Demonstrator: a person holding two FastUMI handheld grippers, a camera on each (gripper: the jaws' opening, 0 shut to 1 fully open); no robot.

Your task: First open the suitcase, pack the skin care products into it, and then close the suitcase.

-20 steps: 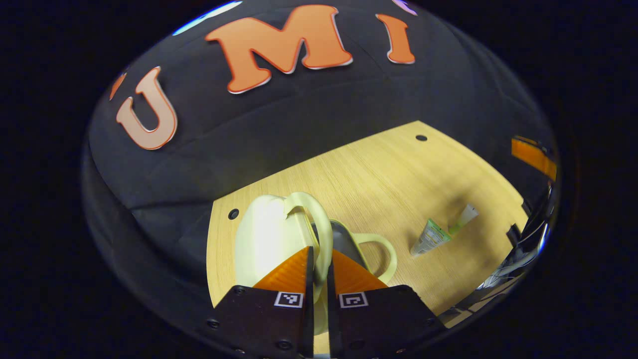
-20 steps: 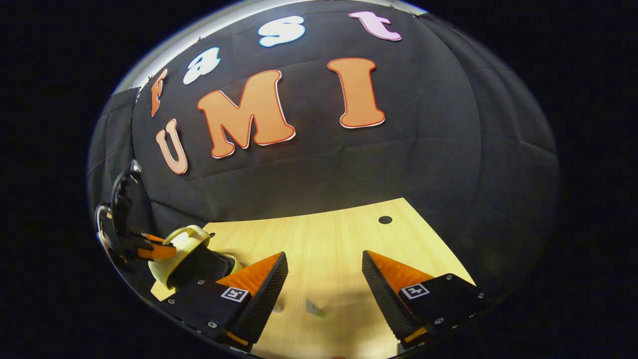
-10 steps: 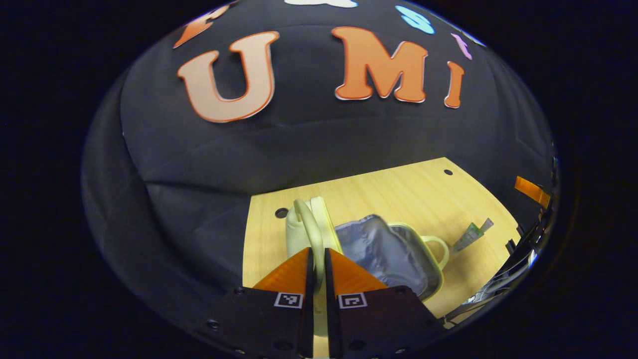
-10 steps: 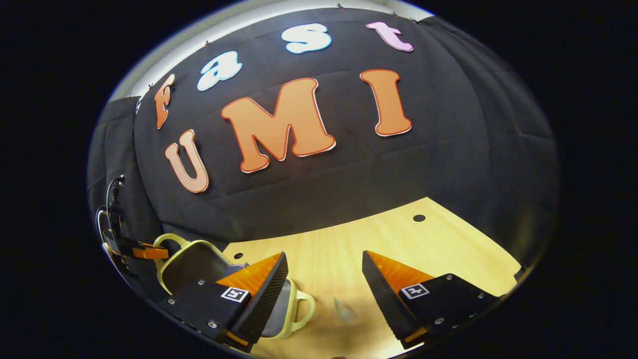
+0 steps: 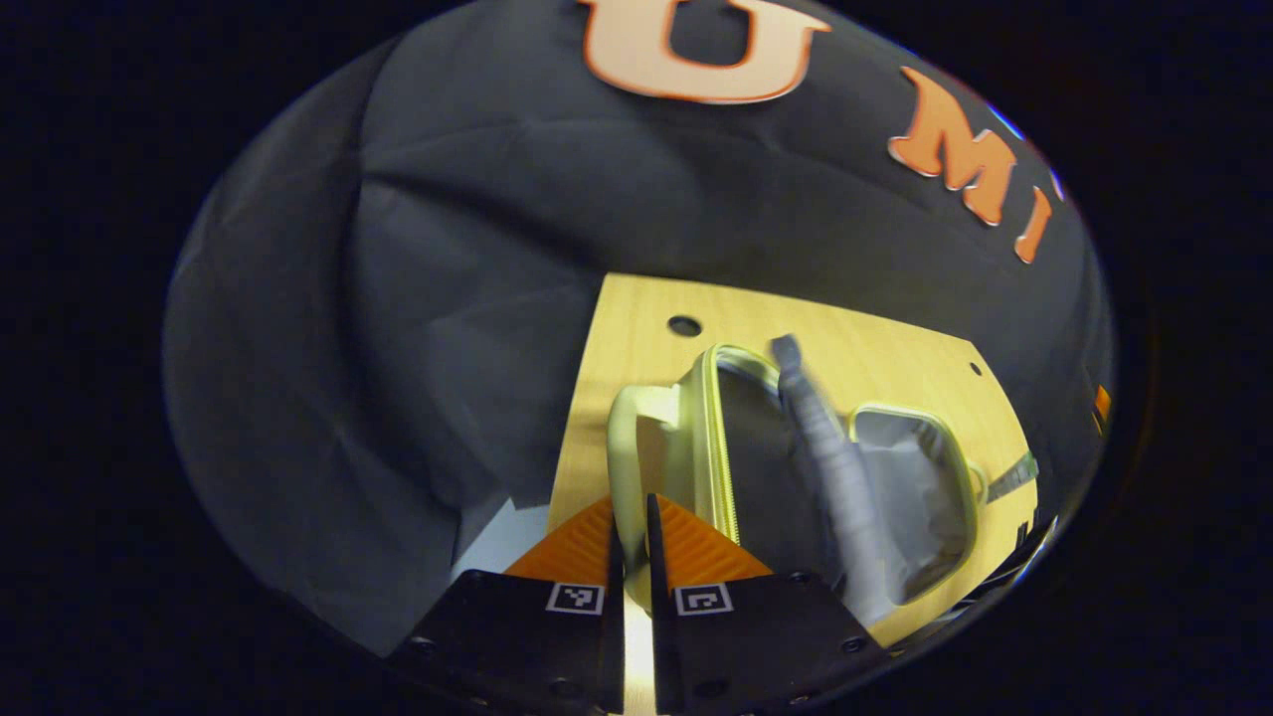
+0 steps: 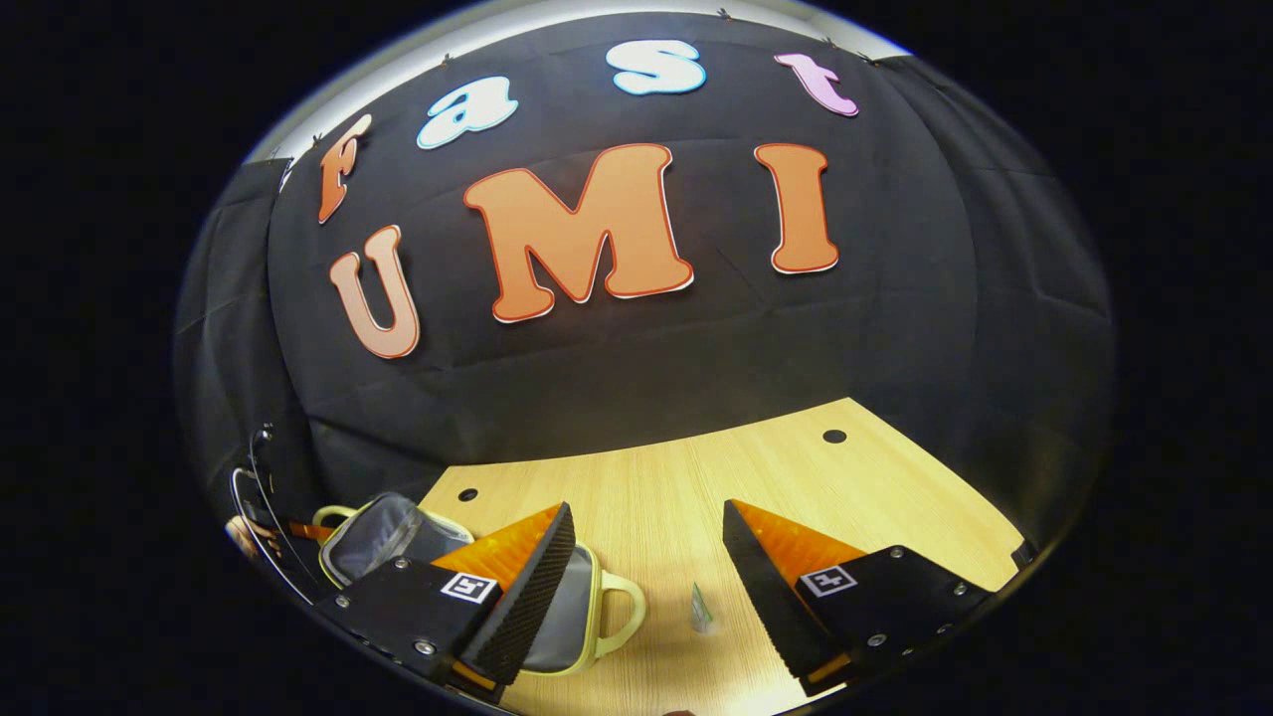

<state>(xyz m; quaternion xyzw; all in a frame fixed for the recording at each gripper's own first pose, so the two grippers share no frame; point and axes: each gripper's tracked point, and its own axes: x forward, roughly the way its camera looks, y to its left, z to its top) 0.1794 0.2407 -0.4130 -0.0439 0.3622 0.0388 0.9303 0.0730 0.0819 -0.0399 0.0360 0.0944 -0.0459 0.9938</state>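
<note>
Opening step nearly complete: the left tool point(image 5: 634, 517) is clenched on the lid handle point(image 5: 627, 447) of the suitcase point(image 5: 796, 447), which lies spread on the desk point(image 6: 696, 487); next, the released right tool point(image 6: 646, 572) must descend onto the skin-care tube point(image 6: 702, 609).

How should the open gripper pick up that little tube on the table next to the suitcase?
Probably across the tube's narrow body, coming straight down from above. It lies flat on the table, between the right gripper's open fingers, apart from the suitcase's handle, so nothing blocks the sides. It's too small to tell its cap end.
</note>
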